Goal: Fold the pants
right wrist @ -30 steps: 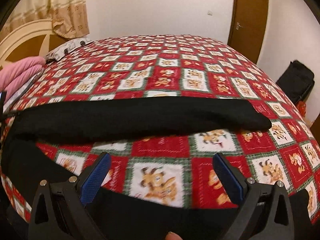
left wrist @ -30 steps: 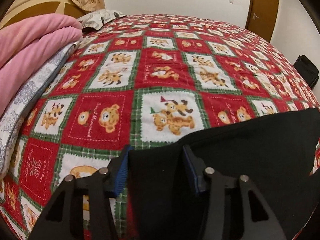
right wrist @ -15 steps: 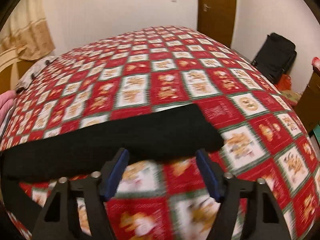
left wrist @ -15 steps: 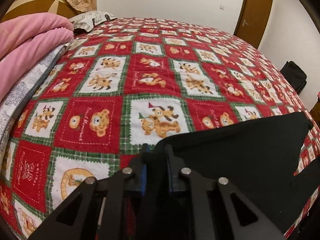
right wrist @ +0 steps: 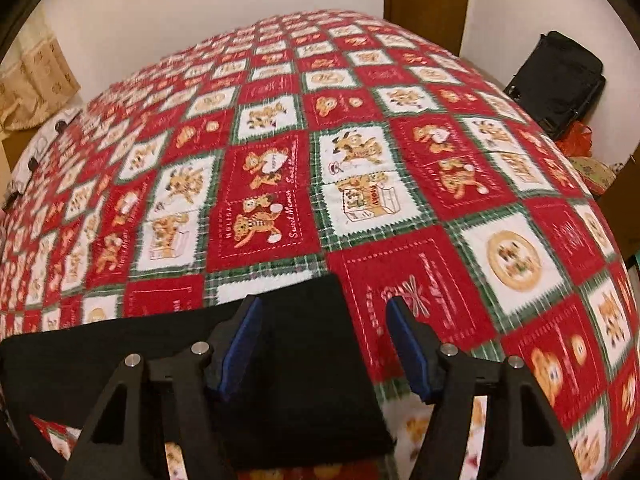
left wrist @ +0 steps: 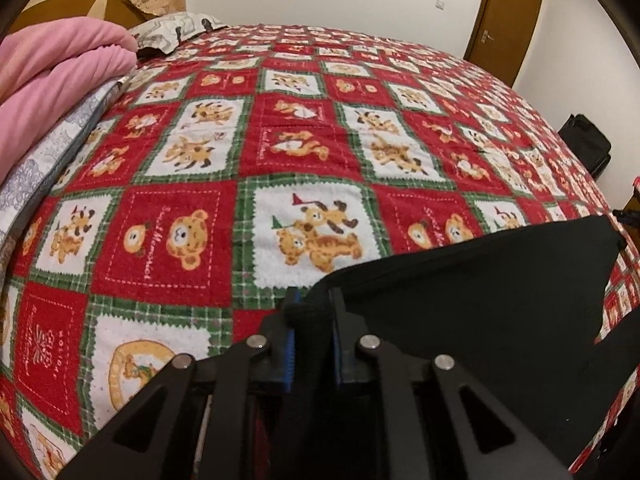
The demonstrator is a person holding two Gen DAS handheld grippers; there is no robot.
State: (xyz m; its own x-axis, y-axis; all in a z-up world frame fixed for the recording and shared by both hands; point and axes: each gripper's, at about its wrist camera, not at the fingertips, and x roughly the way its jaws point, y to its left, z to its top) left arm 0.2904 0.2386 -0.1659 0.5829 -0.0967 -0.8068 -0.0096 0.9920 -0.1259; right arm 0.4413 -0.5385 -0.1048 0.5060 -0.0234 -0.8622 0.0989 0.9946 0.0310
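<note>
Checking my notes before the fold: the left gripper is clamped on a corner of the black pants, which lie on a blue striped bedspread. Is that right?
Not quite. The left gripper is clamped on a corner of the black pants, but the bedspread is a red, green and white patchwork with bear pictures, not blue striped. The left wrist view shows it.

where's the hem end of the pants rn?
Right wrist view: the black pants' leg end lies flat on the red patchwork bedspread, low centre, between the open jaws of the right gripper, nearer its left finger.
</note>
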